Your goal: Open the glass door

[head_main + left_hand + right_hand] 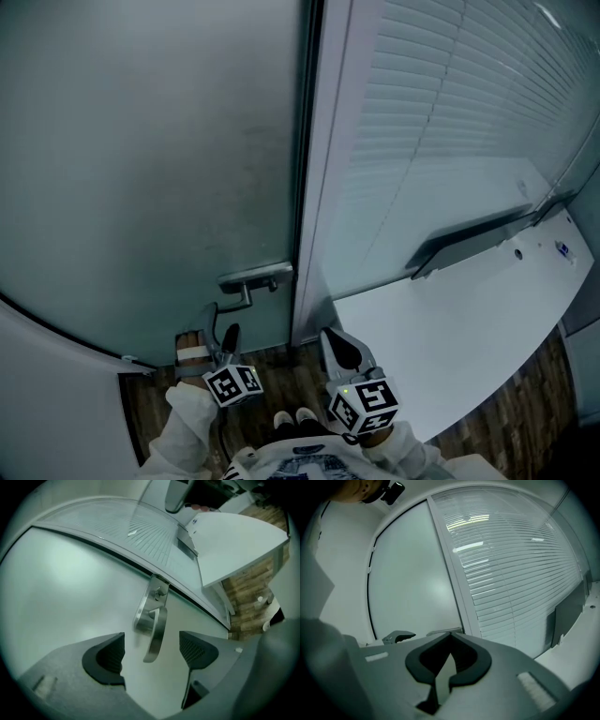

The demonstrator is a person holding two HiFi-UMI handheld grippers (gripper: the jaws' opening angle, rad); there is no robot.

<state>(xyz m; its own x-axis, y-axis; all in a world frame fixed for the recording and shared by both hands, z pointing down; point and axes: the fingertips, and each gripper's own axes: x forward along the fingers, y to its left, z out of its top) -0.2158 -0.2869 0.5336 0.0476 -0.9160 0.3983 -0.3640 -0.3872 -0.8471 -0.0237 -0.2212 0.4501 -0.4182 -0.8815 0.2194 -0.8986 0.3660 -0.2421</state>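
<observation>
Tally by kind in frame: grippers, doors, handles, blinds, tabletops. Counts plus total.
Grippers: 2 (left gripper, right gripper)
Glass door: 1
Door handle: 1
Blinds: 1
White tabletop: 1
Total: 6

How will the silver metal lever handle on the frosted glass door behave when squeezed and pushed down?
The silver metal lever handle looks smooth and polished, so it is probably slippery; the ribbed fingers should help. It seems solid, so it is likely stiff. Mounted on a plate at one end, it will probably pivot rather than lift free.
</observation>
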